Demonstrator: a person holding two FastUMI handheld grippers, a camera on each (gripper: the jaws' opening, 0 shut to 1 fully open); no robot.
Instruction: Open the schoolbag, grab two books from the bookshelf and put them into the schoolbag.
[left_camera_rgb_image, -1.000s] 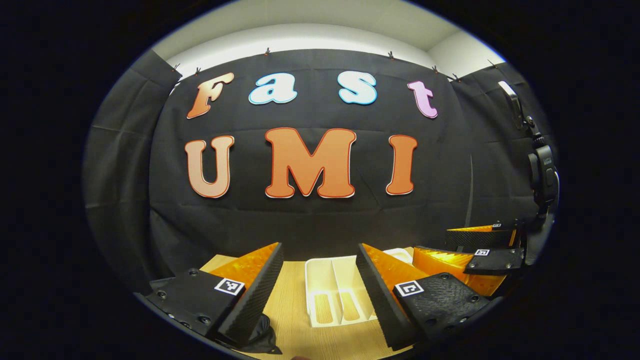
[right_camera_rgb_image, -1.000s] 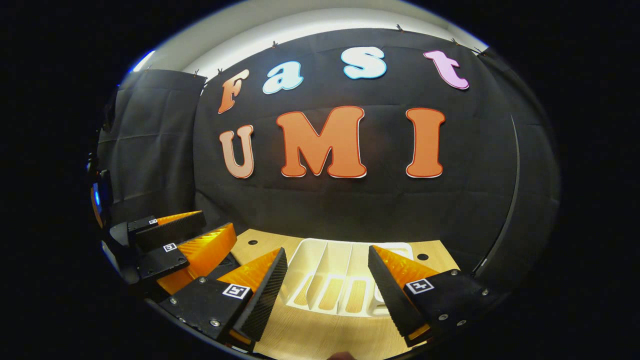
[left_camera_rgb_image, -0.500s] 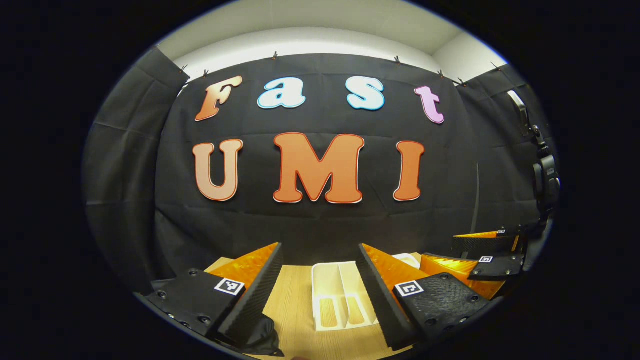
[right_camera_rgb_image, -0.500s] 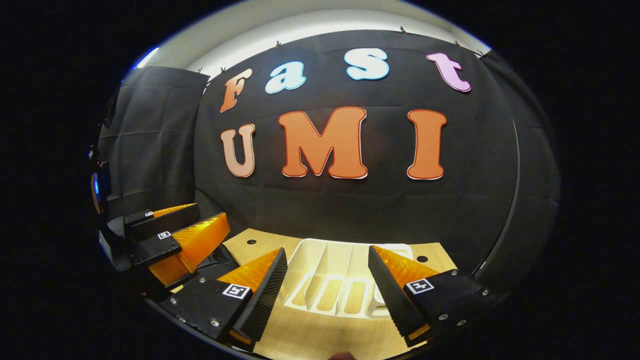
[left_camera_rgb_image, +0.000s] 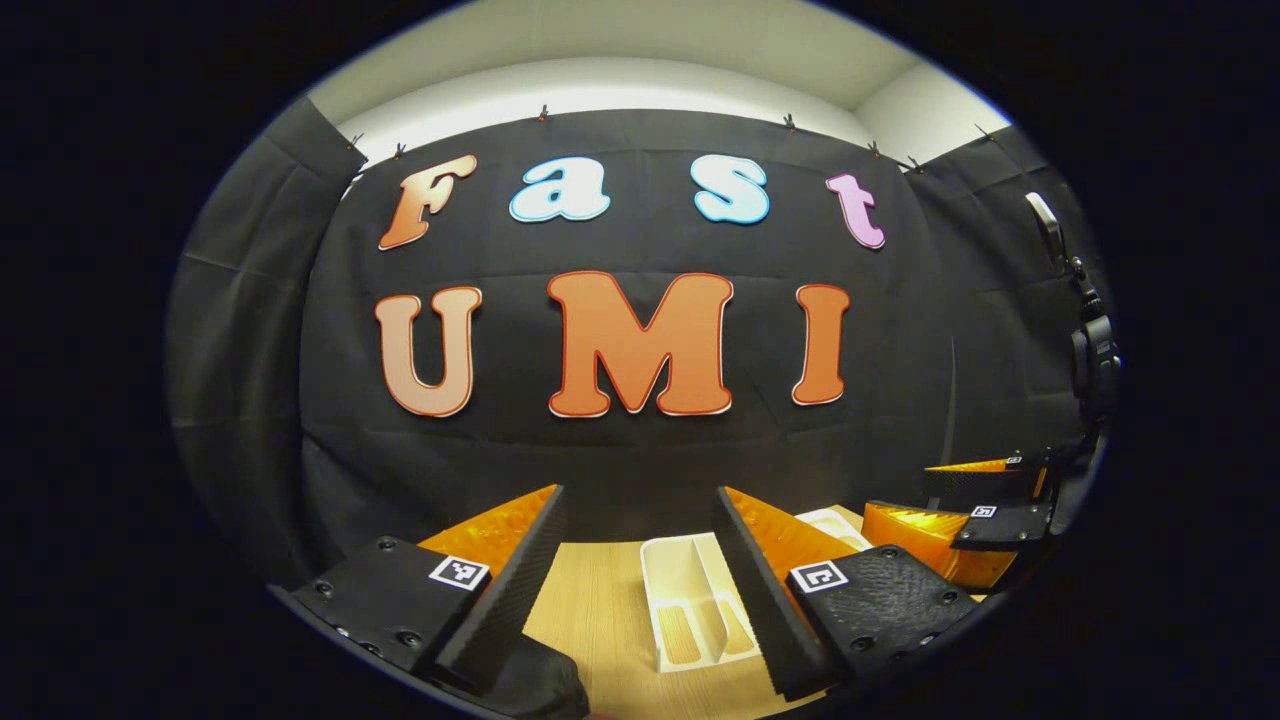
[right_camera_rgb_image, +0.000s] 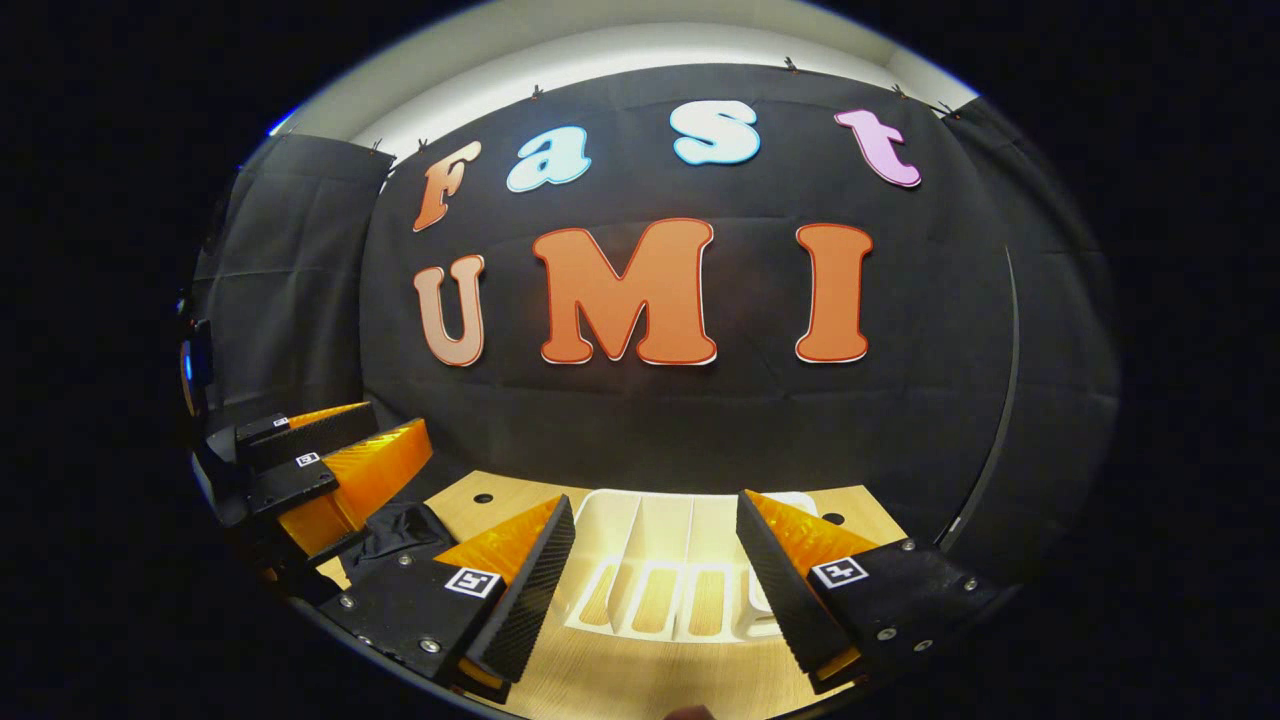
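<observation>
Left gripper view. Left gripper spread wide, empty, above table. White rack just ahead between the fingers, shifted rightward and lower in frame than a second ago. Dark bag low at left beneath the left finger, more of it exposed than before. Right gripper off to the right, fingers apart.

Right gripper view. Right gripper apart, empty; rack directly ahead, no books visible in its slots. Left gripper off to the left, bag below it, newly uncovered. Drift toward the bag suggests opening as the step in hand; bag state not discernible.
</observation>
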